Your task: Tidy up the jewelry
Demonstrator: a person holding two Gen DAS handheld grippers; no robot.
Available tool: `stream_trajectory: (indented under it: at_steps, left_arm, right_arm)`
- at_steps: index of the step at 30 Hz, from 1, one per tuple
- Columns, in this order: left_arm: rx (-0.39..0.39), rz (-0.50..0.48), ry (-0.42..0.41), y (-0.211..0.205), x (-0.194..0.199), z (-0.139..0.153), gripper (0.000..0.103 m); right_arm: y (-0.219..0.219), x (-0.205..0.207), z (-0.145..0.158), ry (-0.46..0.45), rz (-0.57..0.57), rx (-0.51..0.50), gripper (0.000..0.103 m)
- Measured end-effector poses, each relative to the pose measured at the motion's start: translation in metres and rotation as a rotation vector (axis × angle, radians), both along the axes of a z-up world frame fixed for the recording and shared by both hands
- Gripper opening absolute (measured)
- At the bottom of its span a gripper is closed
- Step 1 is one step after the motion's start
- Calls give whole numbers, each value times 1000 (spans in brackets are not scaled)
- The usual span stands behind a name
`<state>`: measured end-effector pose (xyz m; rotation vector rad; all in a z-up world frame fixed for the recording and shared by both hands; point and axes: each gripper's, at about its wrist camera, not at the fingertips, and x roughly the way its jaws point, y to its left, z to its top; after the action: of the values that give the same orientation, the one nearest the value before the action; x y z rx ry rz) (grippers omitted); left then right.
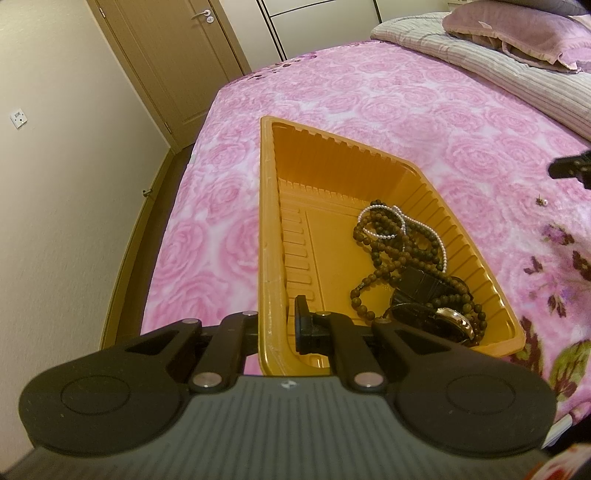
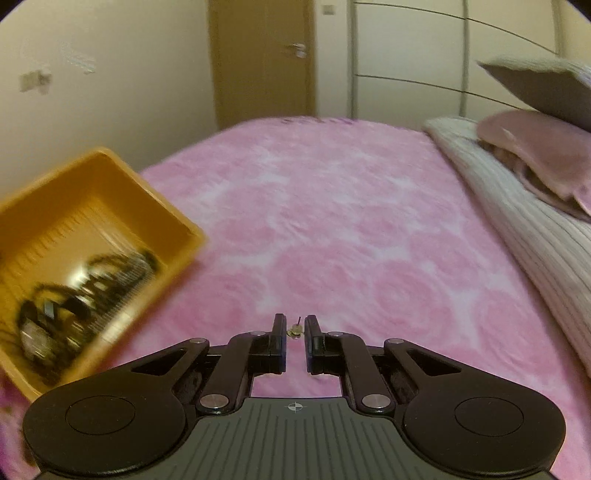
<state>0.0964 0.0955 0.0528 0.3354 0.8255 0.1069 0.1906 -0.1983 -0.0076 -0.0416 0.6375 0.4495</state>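
- Nearest my right wrist view, the right gripper point(image 2: 295, 332) sits low centre with its jaws drawn narrow on a small gold earring point(image 2: 294, 331); its thin post sticks up between the fingertips. The pads look very close to it, though a sliver of gap shows on each side.
- In the left wrist view, my left gripper point(image 1: 279, 325) is clamped shut on the near left wall of the orange tray point(image 1: 266, 221), one finger inside the wall and one outside.
- Inside that tray, toward its lower right, lies a tangle of dark wooden beads point(image 1: 391, 254), a thin pearl strand point(image 1: 402, 221) looped over them, a black strap piece point(image 1: 421, 282) and a watch point(image 1: 450, 319) with a gold rim.
- One more small earring point(image 1: 541, 201) lies on the pink rose bedspread point(image 1: 332, 92) at the right edge of the left view, well apart from the tray; the dark tip of the other gripper shows just above it.
- From the right view the tray appears blurred at the left edge, resting on the bedspread.
- Further out: a striped grey blanket point(image 1: 480, 66) and a mauve pillow point(image 1: 517, 33) in the upper right, a brown door point(image 1: 177, 55) in the upper left.
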Motion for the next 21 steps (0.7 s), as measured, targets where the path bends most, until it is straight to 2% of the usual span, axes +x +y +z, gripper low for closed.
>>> stream_trajectory:
  at_steps: [5, 11, 15, 21]
  left_arm:
    - [-1, -1, 0, -1, 0, 0, 7]
    - [-3, -2, -1, -1, 0, 1, 7]
    - [-5, -2, -1, -1, 1, 2, 7]
    - [-6, -2, -2, -1, 1, 2, 7]
  right_arm:
    - [49, 4, 17, 10, 149, 62, 10]
    - [110, 4, 27, 9, 301, 65, 9]
    - [136, 3, 29, 8, 354, 50, 10]
    - [148, 9, 27, 13, 382, 34, 10]
